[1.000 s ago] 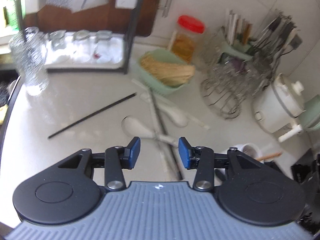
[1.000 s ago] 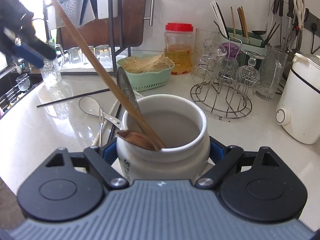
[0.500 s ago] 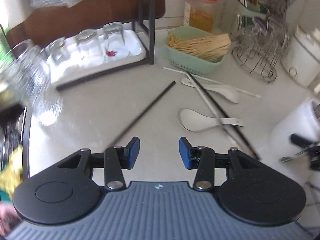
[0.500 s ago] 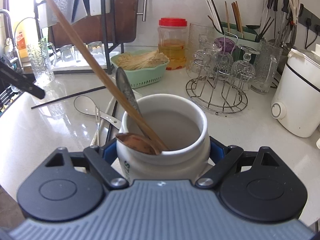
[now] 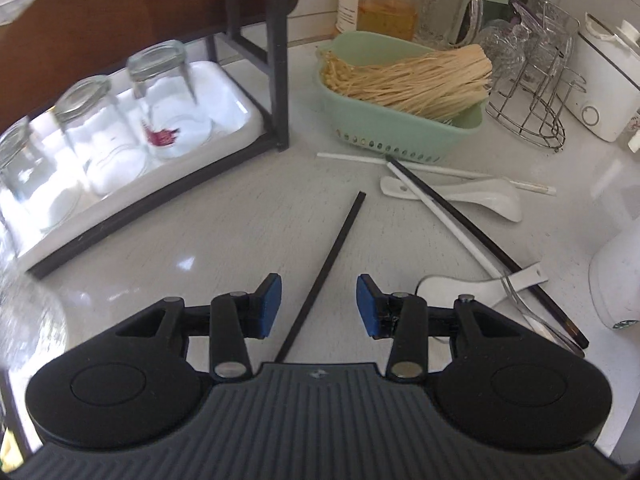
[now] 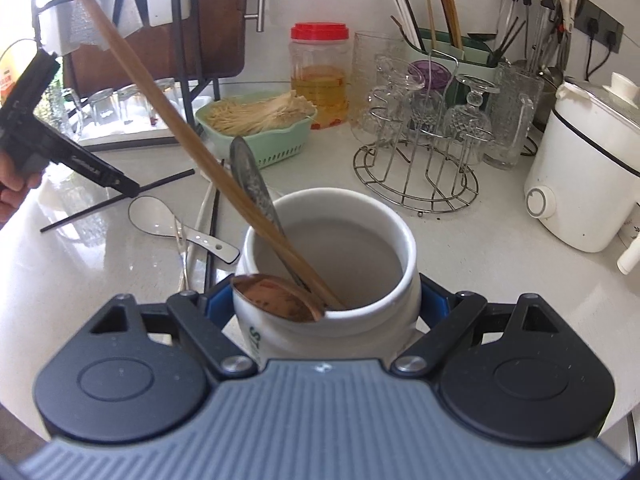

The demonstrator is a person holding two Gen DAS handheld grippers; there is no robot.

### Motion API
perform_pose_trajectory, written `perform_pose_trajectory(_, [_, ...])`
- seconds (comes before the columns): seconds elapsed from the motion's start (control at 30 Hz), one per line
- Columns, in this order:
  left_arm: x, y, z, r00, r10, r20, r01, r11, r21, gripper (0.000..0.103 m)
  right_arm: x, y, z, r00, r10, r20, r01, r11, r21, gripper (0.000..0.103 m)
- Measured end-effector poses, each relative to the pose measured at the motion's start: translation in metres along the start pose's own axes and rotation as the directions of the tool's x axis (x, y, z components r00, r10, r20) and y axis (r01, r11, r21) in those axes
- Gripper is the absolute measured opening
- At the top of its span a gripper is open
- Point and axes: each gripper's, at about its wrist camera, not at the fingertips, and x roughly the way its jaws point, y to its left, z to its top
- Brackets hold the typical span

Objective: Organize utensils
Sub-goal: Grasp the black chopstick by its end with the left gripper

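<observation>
On the white jar [image 6: 326, 322] clamped in my right gripper [image 6: 326, 308] I read only a piece of green lettering at its lower left, about seven o'clock on its body: a large "S", the rest cut off. In the left wrist view the same jar [image 5: 618, 280] sits at three o'clock with a round green emblem low on its side, too small to read. The red-lidded plastic jar [image 5: 376, 4] at twelve o'clock carries a white label with print I cannot make out. The left gripper [image 6: 132, 191] bears pale lettering along its arm, illegible.
</observation>
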Motion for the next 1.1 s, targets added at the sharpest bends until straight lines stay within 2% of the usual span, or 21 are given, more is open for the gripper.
perform_pose_trajectory(0.3, [0.023,-0.001,0.023,0.999,-0.032,0.003,0.032,0.999,0.037,0.037,0.000,0.004,0.002,0.999,-0.028,-0.016,0.029,0.999,0.021,0.091])
perform_pose_trajectory(0.43, [0.030,-0.006,0.033,0.999,-0.047,-0.004,0.047,0.997,0.060,0.025,0.001,0.005,0.003,0.999,-0.034,-0.019,0.035,0.999,0.026,0.091])
perform_pose_trajectory(0.57, [0.036,-0.013,0.041,0.999,-0.046,-0.014,0.047,0.994,0.098,0.018,0.001,0.005,0.002,0.999,-0.037,-0.020,0.037,0.999,0.025,0.091])
perform_pose_trajectory(0.67, [0.037,-0.017,0.044,0.999,-0.048,-0.024,0.050,0.994,0.102,0.008,0.002,0.005,0.003,0.999,-0.038,-0.021,0.039,0.999,0.026,0.091])
perform_pose_trajectory(0.8, [0.036,-0.024,0.044,0.998,-0.043,-0.034,0.047,0.992,0.115,0.005,0.002,0.006,0.002,0.999,-0.040,-0.018,0.040,0.999,0.023,0.091])
perform_pose_trajectory(1.1, [0.015,-0.028,0.034,1.000,-0.028,-0.012,0.029,0.999,0.015,0.005,0.003,0.003,0.003,0.999,-0.023,-0.024,0.023,1.000,0.001,0.092])
